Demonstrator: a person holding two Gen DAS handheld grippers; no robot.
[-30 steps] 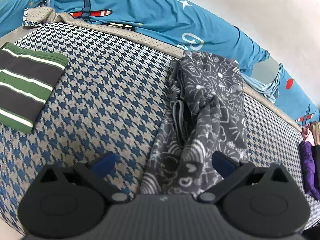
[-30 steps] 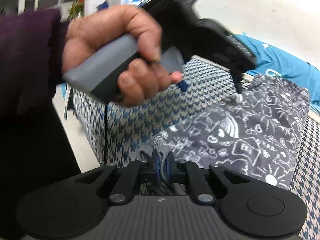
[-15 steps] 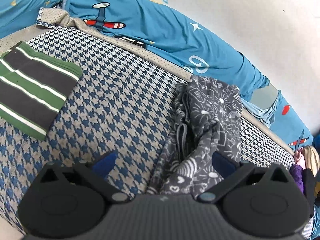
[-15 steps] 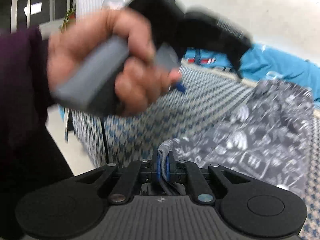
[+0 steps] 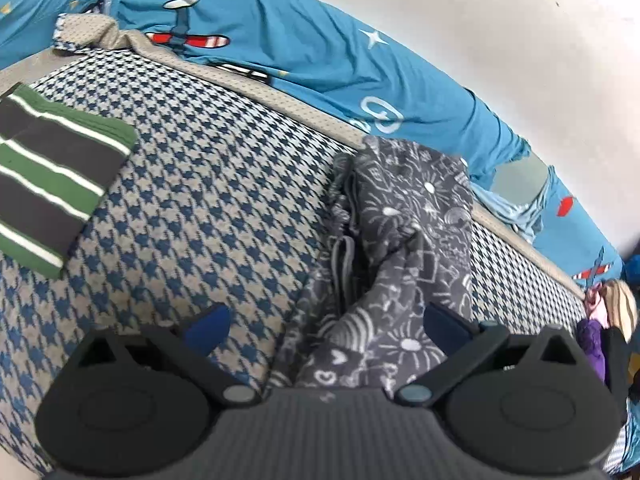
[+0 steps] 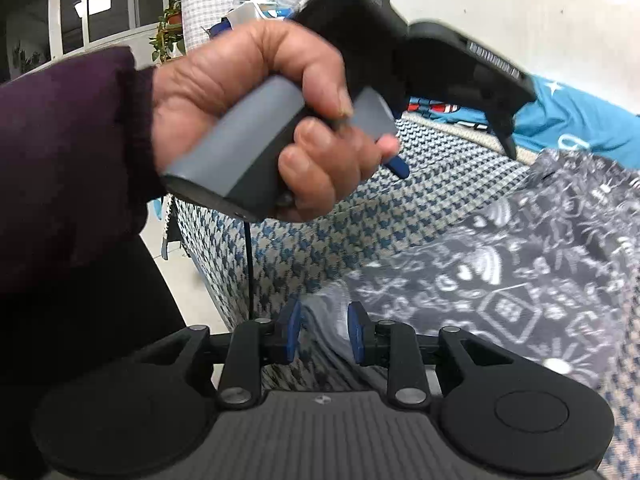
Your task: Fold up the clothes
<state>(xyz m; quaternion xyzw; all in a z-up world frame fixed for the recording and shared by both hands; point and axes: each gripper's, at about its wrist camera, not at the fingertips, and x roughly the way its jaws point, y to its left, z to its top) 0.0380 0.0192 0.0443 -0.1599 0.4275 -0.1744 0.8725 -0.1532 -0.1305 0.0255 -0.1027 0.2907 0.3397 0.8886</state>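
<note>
Trousers [image 5: 396, 248], dark grey with a white doodle print, lie bunched on the houndstooth bed [image 5: 208, 200], long axis running from the near edge away toward the blue sheet [image 5: 312, 52]. The right hand-held gripper [image 6: 323, 334] has just been opening, its pads now parted around a blurred near hem it seems no longer to pinch, and sits nearest the cloth. The left hand-held gripper [image 5: 324, 322] is spread wide above the near end; a folded striped garment [image 5: 52, 184] lies well apart.
</note>
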